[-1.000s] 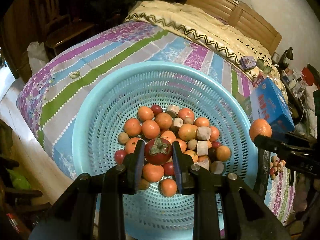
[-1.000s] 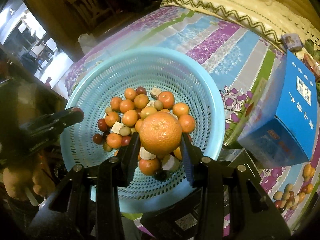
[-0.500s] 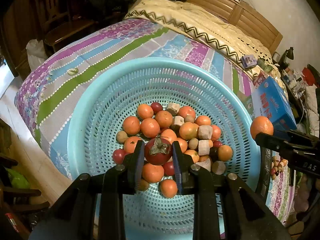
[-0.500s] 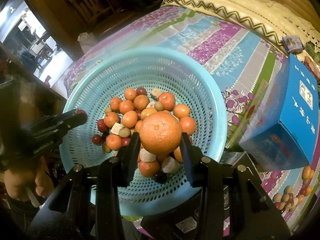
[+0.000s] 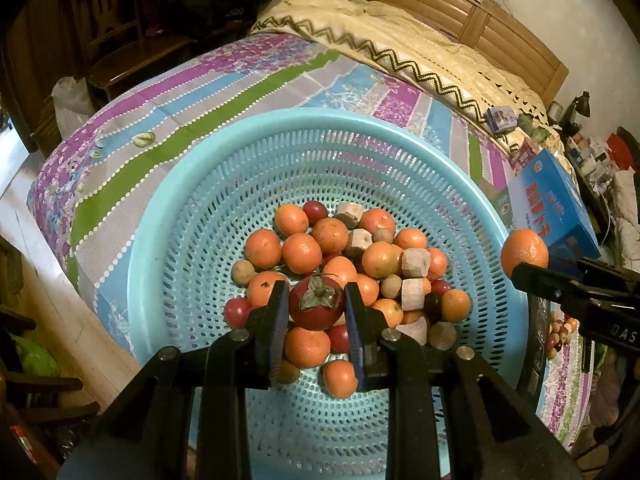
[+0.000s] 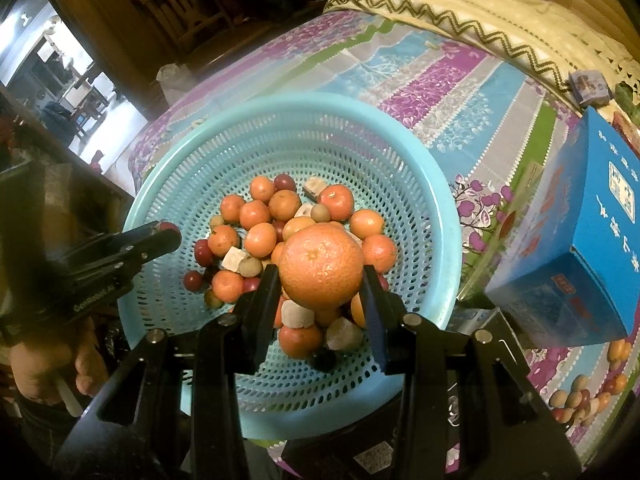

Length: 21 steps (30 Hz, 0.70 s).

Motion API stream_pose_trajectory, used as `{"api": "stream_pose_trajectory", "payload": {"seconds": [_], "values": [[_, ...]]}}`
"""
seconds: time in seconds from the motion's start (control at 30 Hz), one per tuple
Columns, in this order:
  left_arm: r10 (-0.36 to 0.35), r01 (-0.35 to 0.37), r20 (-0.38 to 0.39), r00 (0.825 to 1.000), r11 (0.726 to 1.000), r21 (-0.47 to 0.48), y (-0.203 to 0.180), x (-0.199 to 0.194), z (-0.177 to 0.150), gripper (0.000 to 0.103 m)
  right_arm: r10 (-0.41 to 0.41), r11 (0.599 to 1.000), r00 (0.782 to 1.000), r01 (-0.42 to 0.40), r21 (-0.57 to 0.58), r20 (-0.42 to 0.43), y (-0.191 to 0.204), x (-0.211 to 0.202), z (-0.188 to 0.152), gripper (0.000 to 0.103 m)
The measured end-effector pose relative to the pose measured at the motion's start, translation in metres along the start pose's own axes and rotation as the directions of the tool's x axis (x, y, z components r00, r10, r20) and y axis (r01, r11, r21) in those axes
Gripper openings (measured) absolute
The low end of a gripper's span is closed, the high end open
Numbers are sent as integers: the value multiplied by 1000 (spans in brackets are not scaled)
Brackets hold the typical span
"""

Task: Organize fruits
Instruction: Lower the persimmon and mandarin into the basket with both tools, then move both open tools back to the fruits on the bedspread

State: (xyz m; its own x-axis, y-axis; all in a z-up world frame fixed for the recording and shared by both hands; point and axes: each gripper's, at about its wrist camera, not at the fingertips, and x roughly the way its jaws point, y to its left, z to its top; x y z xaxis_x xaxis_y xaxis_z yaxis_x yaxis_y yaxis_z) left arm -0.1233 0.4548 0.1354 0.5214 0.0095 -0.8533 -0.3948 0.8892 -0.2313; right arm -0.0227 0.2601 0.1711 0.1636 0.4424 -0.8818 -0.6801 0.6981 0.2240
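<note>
Nothing has shifted: left claw [image 5: 316,312] still pinches the red tomato [image 5: 317,307], right claw [image 6: 322,286] the orange [image 6: 321,266] (basket [image 6: 448,216] below both), awaiting release.

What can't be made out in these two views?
- Fruit low in the basket: right wrist view, hidden behind the held orange.
- Box lettering: both views, too small to read.
- Loose fruit on the bedspread: left wrist view, tiny, partly behind the right gripper.
</note>
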Motion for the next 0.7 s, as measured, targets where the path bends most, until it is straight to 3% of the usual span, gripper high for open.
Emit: {"api": "stream_pose_trajectory", "payload": {"seconds": [0.33,0.4,0.47,0.57,0.7], "values": [[11,-11,-1,1000,1000,-3,-1,5,2,29,7,1000,1000,-7,-4,-8,0,4,1,43],[17,-17,-7,1000,1000,1,-1,7,2,36,6,1000,1000,-7,-10,-10,1,6,1,43],[26,-26,-2,1000,1000,10,-3,7,2,58,7,1000,1000,-7,-9,-10,0,7,-1,43],[38,-38,4,999,999,15,-5,7,2,61,1,1000,1000,-1,-5,11,-2,4,-1,52],[35,-35,10,999,999,4,-6,5,2,62,-12,1000,999,12,-10,52,-3,-6,-3,53]]}}
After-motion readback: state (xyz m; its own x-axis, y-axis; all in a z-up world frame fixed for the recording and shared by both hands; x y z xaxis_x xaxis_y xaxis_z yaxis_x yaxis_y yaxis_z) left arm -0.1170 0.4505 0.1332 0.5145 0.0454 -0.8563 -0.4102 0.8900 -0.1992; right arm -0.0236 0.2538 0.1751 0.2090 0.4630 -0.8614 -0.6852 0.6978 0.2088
